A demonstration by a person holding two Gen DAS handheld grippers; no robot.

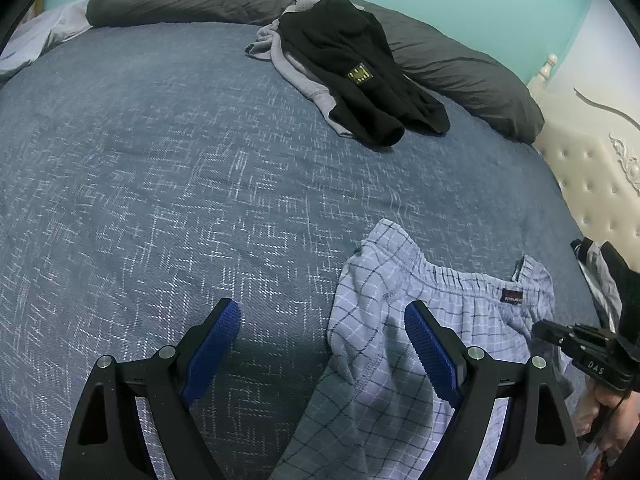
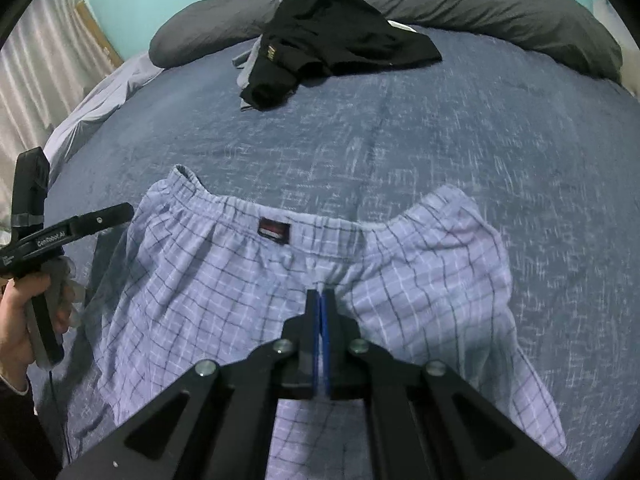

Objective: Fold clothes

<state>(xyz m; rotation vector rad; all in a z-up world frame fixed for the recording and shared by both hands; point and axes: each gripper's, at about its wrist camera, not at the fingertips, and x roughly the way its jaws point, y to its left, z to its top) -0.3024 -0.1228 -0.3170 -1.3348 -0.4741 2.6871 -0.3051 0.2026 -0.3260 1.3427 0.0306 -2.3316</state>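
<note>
Over the plaid shorts [image 2: 248, 280], the right gripper [image 2: 321, 300] tilts down, fingers closed on the fabric; the left gripper's [image 1: 320, 344] fingers spread wide.

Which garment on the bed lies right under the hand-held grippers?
The light blue checked shorts, spread flat with a red waistband label; the black garment sits heaped far off by the pillows.

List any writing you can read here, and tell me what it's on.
"DAS": on the right gripper.
"GenRobot.AI": on the left gripper.
Red tag on the checked shorts: blurred, unreadable.
Yellow patch on the black garment: pattern, no legible words.
</note>
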